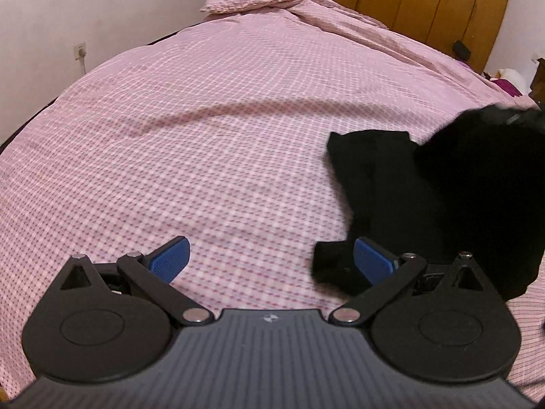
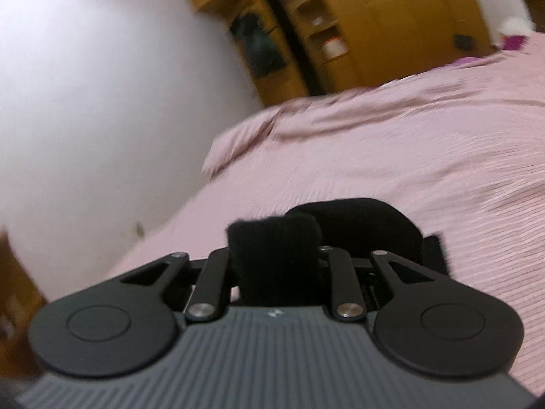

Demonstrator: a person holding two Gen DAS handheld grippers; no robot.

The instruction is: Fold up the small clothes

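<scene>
Left wrist view first, since it shows the most: the bed fills nearly the whole frame, covered in a pink checked duvet that's spread fairly flat, with a pillow in matching fabric up at the far end. Behind it there's a wooden wardrobe and a white wall with a socket low down.

The black garment sits on the right half of the bed. It's so dark I can't honestly tell what kind of clothing it is. One part lies flat on the duvet, and another part is lifted up in a hump on the far right, so it's mid-fold at best, nothing like a tidy stack yet.

The left gripper has its blue pads spread wide with only duvet between them, though the right-hand pad is just at the near edge of the black cloth. So it's holding nothing.

Right wrist view is blurry, but the right gripper is pinched on a bunched bit of the same black fabric, raised above the bed, with more of it curling behind.

My read: the fold is under way but not finished. That lifted part needs laying over the flat part, then probably another fold and a smooth-out. I don't see any other clothes, folded or waiting.
</scene>
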